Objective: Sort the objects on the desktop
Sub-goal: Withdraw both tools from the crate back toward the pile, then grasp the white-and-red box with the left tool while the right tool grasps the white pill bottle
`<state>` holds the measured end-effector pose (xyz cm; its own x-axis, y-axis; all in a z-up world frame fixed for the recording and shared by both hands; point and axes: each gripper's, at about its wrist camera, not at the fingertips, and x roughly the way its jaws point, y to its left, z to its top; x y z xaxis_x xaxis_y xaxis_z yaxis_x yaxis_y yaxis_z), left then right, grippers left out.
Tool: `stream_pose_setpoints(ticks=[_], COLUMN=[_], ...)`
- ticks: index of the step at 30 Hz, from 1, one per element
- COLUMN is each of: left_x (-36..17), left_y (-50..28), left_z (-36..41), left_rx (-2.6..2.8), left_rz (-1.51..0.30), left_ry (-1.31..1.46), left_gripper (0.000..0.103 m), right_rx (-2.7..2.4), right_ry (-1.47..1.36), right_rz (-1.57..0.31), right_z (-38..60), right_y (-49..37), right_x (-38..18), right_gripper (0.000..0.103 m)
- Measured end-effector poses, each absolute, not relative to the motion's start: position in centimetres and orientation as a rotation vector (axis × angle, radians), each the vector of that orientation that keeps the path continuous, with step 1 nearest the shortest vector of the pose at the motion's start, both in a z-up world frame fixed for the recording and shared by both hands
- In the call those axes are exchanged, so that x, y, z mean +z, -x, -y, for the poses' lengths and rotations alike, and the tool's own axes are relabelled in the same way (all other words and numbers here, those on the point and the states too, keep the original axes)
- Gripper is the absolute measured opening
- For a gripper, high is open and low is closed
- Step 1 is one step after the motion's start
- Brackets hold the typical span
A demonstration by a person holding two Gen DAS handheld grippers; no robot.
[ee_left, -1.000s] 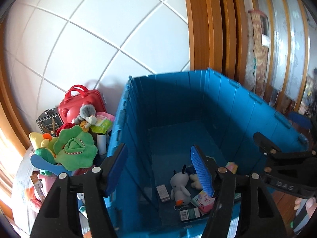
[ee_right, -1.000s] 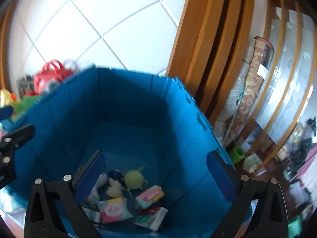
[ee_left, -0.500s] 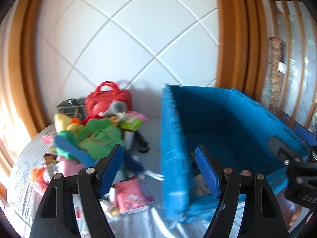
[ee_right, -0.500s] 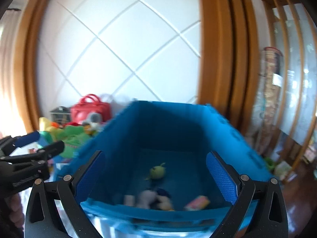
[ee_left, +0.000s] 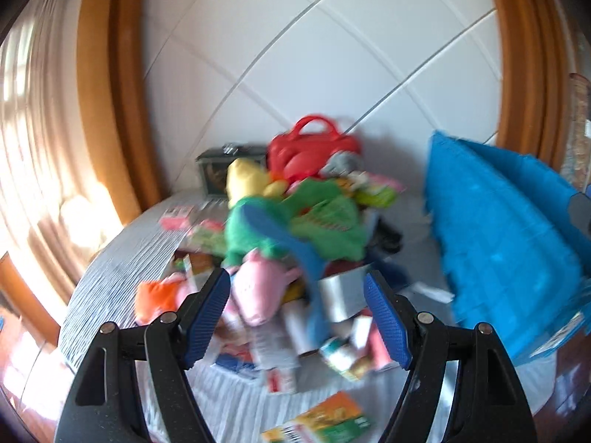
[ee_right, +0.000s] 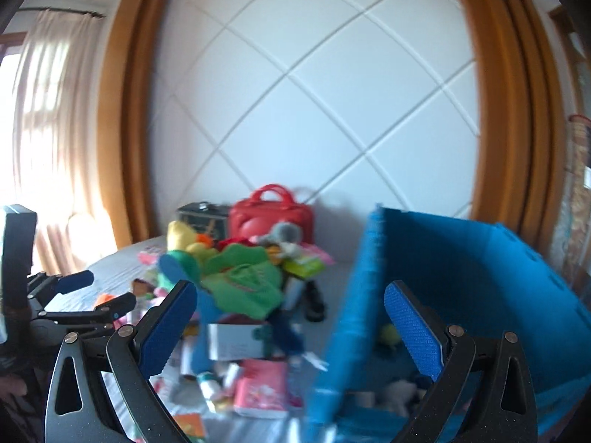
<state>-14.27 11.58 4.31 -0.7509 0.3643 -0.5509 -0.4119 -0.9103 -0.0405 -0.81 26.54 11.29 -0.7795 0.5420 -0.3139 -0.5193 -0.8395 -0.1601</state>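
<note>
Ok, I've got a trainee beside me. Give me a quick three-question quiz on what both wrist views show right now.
1. True or false: the left gripper is carrying a toy between its pads.
2. Multiple choice: the blue crate stands where in relation to the toy pile? A) to its left B) to its right C) underneath it
3. Fill in: the bag with a handle, at the back of the pile against the white wall, is coloured ____.

Key
1. False: both the left gripper and the right gripper are open with nothing between the pads.
2. B
3. Red
</note>
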Motion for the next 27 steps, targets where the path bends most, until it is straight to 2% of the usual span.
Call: stream_pose_setpoints(ticks=[8, 20, 21, 23, 27], left_x=[-2.6, -14.8, -15.7, -17.1, -19.4], left_y=[18.7, 21.1, 21.2, 21.4, 21.8], left_z=[-6.9, -8.3, -8.8, -9.5, -11.4], left_rx=[2.556, 2.329, 2.306, 2.278, 2.215], left_rz=[-0.146, -0.241, -0.240, -0.249, -0.252], left_ry=[1.035, 1.351, 1.369, 1.394, 1.429], left_gripper=[0.074, 0.074, 0.073, 0.063, 0.061], right_rx=[2.543, 2.317, 2.303, 2.272, 2.218], right_ry=[0.663, 1.122, 1.141, 1.185, 1.258], right_rz=[0.061, -0.127, -0.133, -0.150, -0.208], right_z=[-24.0, -27.8, -27.9, -28.2, -29.3], right_y=[6.9, 9.9, 9.8, 9.7, 9.3], right_x=[6.1, -7.9, -8.4, -9.8, -11.7], right_gripper=[0.103, 0.103, 0.103, 0.103, 0.103])
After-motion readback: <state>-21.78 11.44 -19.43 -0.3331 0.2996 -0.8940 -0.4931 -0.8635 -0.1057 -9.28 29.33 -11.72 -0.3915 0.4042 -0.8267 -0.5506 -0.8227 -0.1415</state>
